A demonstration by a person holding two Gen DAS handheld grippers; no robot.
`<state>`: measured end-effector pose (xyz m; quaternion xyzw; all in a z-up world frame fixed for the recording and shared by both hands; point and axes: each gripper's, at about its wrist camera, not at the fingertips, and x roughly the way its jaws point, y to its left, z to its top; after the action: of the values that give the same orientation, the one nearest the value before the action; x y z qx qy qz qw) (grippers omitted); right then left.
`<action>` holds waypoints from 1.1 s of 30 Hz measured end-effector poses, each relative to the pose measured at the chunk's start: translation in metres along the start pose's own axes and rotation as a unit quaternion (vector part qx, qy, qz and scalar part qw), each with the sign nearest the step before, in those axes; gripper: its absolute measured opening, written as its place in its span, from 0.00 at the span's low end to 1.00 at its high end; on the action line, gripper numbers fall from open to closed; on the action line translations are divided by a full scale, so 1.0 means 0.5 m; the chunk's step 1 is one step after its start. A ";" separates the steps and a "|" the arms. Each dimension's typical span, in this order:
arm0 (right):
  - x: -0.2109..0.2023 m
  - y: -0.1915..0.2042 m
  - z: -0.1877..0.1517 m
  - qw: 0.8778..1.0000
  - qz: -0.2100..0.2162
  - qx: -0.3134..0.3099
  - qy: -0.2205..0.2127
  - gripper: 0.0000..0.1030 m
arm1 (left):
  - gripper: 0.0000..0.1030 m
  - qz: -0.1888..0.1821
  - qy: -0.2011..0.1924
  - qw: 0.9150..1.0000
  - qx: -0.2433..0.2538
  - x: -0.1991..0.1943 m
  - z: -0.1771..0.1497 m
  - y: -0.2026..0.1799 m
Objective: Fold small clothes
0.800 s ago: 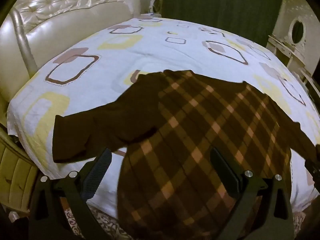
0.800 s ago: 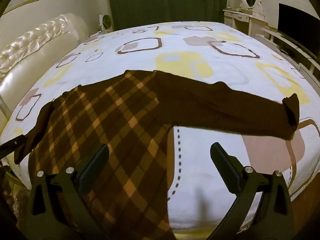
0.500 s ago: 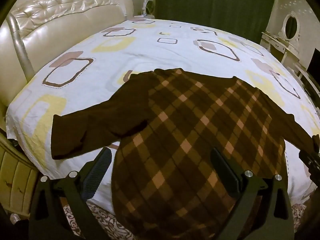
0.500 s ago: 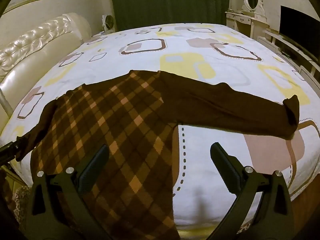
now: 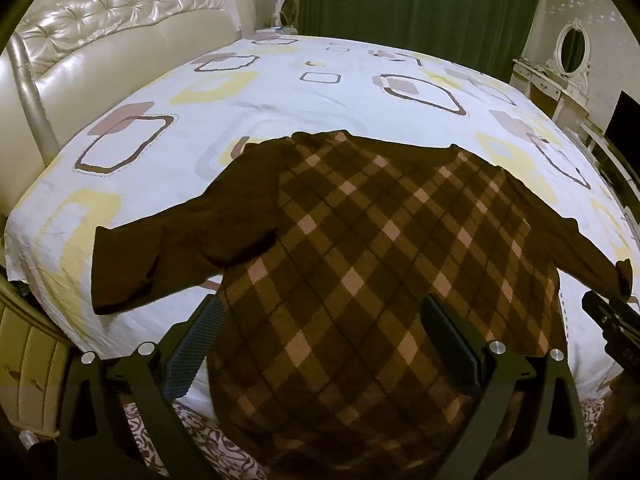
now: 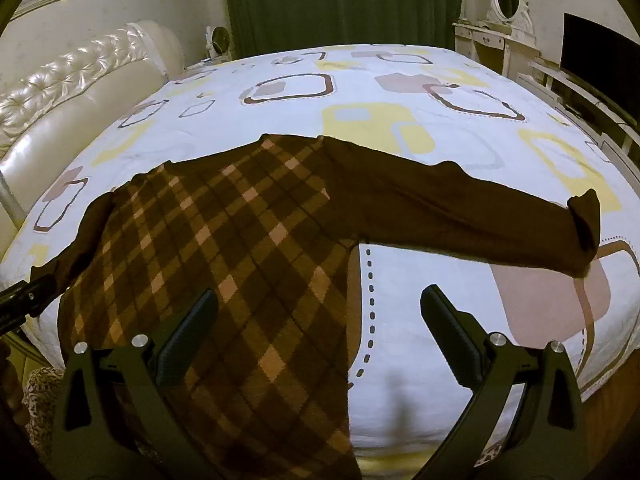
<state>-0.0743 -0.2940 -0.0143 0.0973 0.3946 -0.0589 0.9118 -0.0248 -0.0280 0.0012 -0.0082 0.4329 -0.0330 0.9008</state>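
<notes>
A brown argyle sweater lies flat on the bed, its hem hanging over the near edge. Its plain brown left sleeve spreads out to the left. In the right wrist view the sweater fills the left half and its right sleeve stretches right, the cuff folded back. My left gripper is open and empty above the sweater's lower body. My right gripper is open and empty above the sweater's right side edge.
The bed has a white sheet with brown and yellow squares. A cream tufted headboard stands at the left. Green curtains hang behind. A white dressing table with an oval mirror and a dark screen stand at the right.
Both grippers have pulled back and risen a little, so more of the sweater and bed shows. The sweater lies as before. Both jaws stay open.
</notes>
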 end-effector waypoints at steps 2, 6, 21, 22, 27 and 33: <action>0.003 -0.002 -0.001 1.000 0.001 0.001 0.002 0.98 | 0.95 -0.002 0.001 1.000 0.000 0.001 -0.003 -0.001; 0.005 -0.005 -0.005 1.000 0.001 0.001 0.004 0.98 | 0.95 -0.004 0.005 1.000 0.000 0.004 -0.006 -0.002; 0.006 -0.001 -0.007 1.000 0.001 -0.001 0.005 0.98 | 0.95 -0.007 0.005 1.000 -0.002 0.002 -0.010 -0.008; 0.007 -0.001 -0.007 1.000 0.000 -0.001 0.006 0.98 | 0.95 -0.006 0.005 1.000 -0.002 0.002 -0.009 -0.009; 0.007 -0.001 -0.008 1.000 0.001 -0.001 0.008 0.98 | 0.95 -0.006 0.004 1.000 -0.002 0.000 -0.008 -0.010; 0.008 -0.001 -0.008 1.000 0.001 -0.001 0.009 0.98 | 0.95 -0.009 0.003 1.000 -0.005 -0.003 -0.006 -0.008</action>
<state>-0.0746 -0.2938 -0.0199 0.0970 0.4023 -0.0566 0.9086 -0.0282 -0.0317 0.0007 -0.0163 0.4354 -0.0390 0.8992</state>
